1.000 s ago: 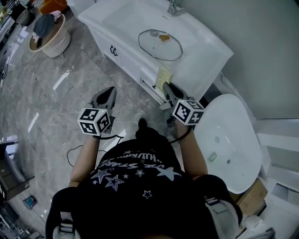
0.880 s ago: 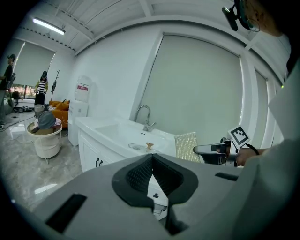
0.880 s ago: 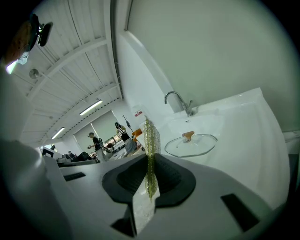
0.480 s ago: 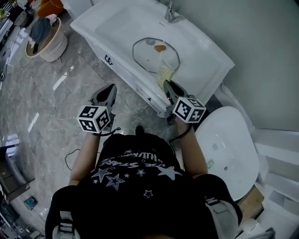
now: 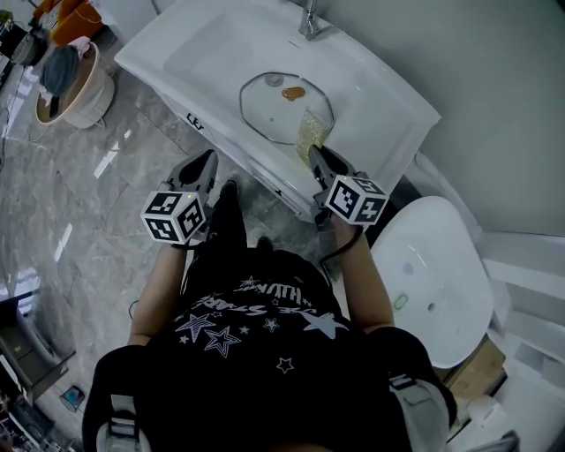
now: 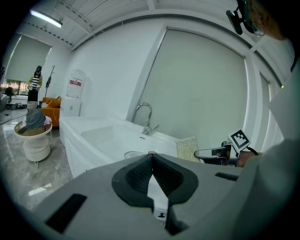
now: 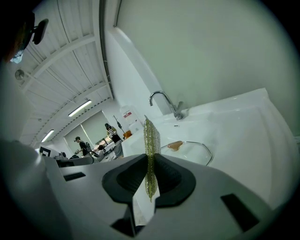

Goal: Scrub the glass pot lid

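Observation:
The glass pot lid (image 5: 278,110) with a brown knob (image 5: 294,92) lies flat on the white counter (image 5: 388,106) beside the sink. My right gripper (image 5: 315,155) is shut on a yellow-green scrub pad (image 5: 311,132), which reaches over the lid's near right edge; I cannot tell whether it touches. In the right gripper view the scrub pad (image 7: 150,150) stands upright between the jaws, with the lid (image 7: 190,151) beyond. My left gripper (image 5: 203,165) is shut and empty, off the counter's front edge, left of the lid. The left gripper (image 6: 152,155) sees the pad (image 6: 187,149) at its right.
A sink basin (image 5: 221,48) with a chrome faucet (image 5: 309,22) lies behind the lid. A white oval fixture (image 5: 433,274) stands to the right of the counter. A round basket of laundry (image 5: 66,79) sits on the tiled floor at the left. People stand far off (image 7: 112,132).
The person has stepped closer to the counter. My right gripper has carried the scrub pad forward from the counter's front edge to over the lid's near rim. The left gripper stayed shut.

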`<state>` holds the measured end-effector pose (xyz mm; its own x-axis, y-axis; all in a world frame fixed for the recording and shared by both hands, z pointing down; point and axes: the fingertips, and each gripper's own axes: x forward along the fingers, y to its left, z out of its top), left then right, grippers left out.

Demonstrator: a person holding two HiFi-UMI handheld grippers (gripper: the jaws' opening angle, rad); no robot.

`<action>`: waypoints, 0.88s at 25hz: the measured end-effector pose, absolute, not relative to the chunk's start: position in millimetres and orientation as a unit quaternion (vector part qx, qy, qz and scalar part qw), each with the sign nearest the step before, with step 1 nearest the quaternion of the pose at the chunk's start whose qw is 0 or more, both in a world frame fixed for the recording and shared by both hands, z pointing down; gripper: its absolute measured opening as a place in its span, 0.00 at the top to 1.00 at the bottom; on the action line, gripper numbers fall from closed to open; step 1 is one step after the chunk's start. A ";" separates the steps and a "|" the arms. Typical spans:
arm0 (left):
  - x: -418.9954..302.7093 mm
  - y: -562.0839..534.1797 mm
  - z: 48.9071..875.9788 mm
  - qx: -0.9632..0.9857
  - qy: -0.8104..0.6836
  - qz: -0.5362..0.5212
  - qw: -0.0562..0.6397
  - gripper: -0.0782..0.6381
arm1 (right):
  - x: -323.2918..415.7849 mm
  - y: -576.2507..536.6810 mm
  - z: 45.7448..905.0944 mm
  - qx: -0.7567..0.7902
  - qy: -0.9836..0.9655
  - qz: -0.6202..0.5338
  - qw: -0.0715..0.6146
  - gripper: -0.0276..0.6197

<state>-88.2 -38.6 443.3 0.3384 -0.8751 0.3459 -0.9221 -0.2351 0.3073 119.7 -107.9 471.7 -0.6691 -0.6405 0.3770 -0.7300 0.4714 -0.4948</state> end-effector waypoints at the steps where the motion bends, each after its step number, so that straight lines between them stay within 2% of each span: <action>1: -88.3 -49.3 444.5 0.789 -0.566 0.051 0.233 0.88 | 122.4 -115.1 472.3 0.410 -0.851 0.320 0.070 0.87; 7: -93.3 -117.8 442.2 0.821 -0.520 0.057 0.228 0.88 | 132.1 -160.6 476.1 0.466 -0.822 0.320 0.070 0.87; 22: -110.7 -254.0 446.9 0.873 -0.421 0.078 0.234 0.88 | 126.4 -249.9 510.5 0.554 -0.756 0.302 0.177 0.87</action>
<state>-110.7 -254.0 446.9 0.6338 -0.6982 0.3330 -0.7711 -0.5364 0.3429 126.4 -249.9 510.5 -0.3246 -0.7300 0.6015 -0.9435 0.2049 -0.2606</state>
